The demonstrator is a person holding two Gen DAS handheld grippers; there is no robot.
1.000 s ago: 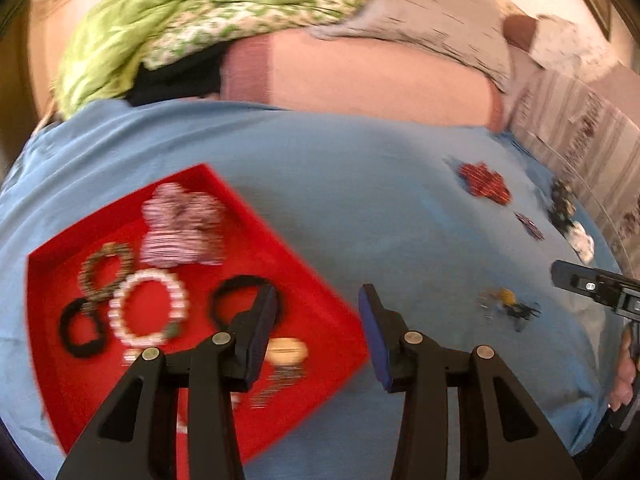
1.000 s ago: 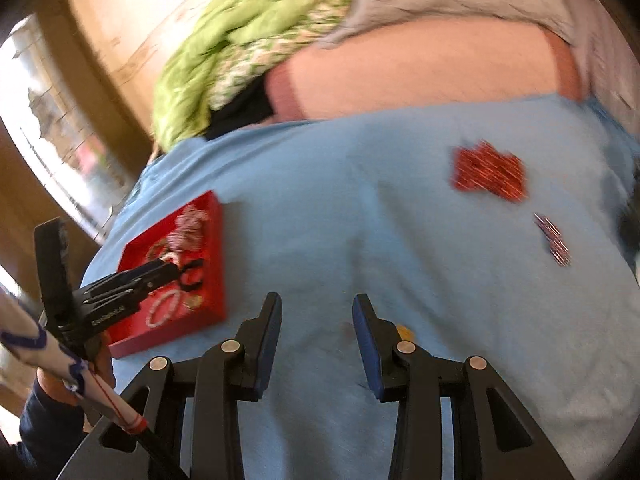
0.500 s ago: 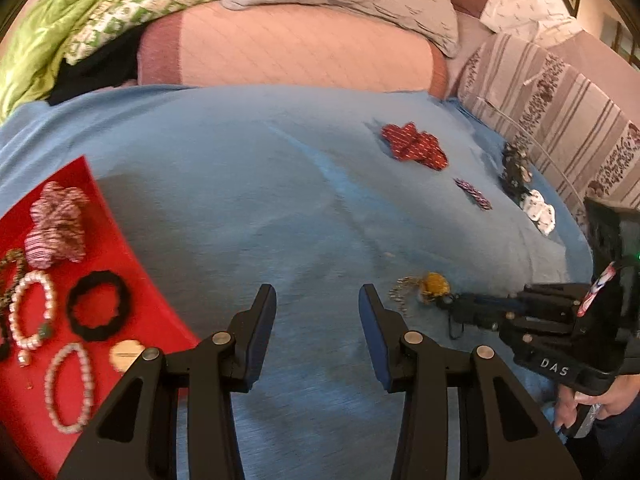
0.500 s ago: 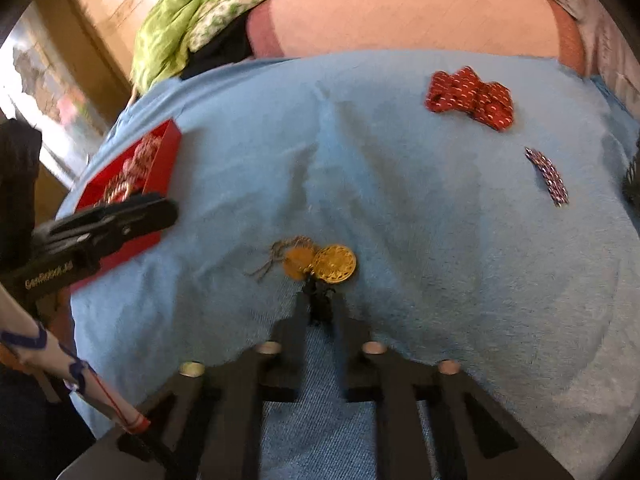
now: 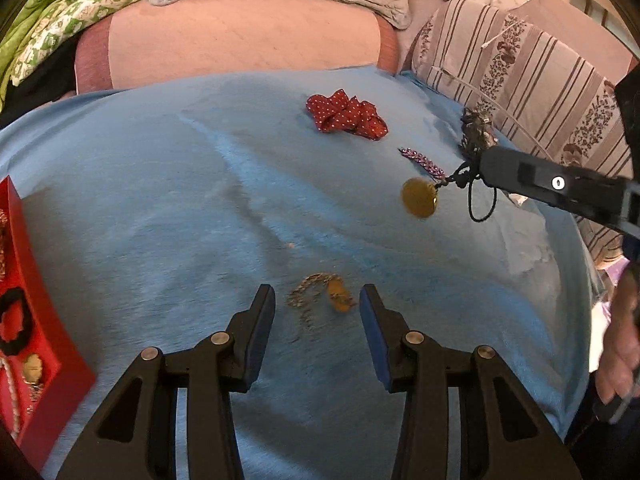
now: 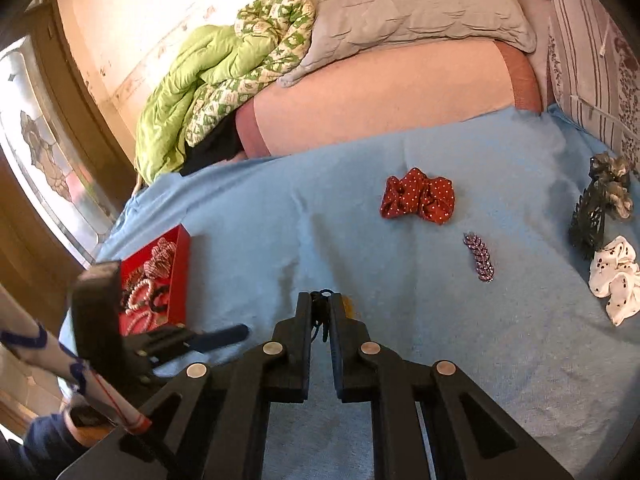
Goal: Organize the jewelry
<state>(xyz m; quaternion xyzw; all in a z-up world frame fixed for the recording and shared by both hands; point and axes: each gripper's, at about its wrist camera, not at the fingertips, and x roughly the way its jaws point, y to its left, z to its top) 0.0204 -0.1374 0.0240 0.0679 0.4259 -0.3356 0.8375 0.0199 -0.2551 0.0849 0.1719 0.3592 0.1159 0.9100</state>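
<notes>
My left gripper (image 5: pixel 318 312) is open and hangs low over the blue sheet. A gold charm on a thin chain (image 5: pixel 324 300) lies on the sheet between its fingertips, untouched. My right gripper (image 6: pixel 320 308) is shut on the black cord of a gold disc pendant (image 5: pixel 419 197), which dangles above the sheet in the left wrist view. The red tray (image 5: pixel 24 264) at the far left holds bracelets and hair ties; in the right wrist view the tray (image 6: pixel 180 264) sits behind the left gripper (image 6: pixel 216 338).
A red dotted scrunchie (image 6: pixel 418 196) and a purple beaded clip (image 6: pixel 478 256) lie mid-bed. At the right edge sit a black hair claw (image 6: pixel 588 216), a grey scrunchie (image 6: pixel 612 176) and a white scrunchie (image 6: pixel 614 276). Pillows and a green quilt line the back.
The left gripper swung right from over the tray to the gold chain piece. The right gripper closed on the pendant's black cord and lifted it off the sheet.
</notes>
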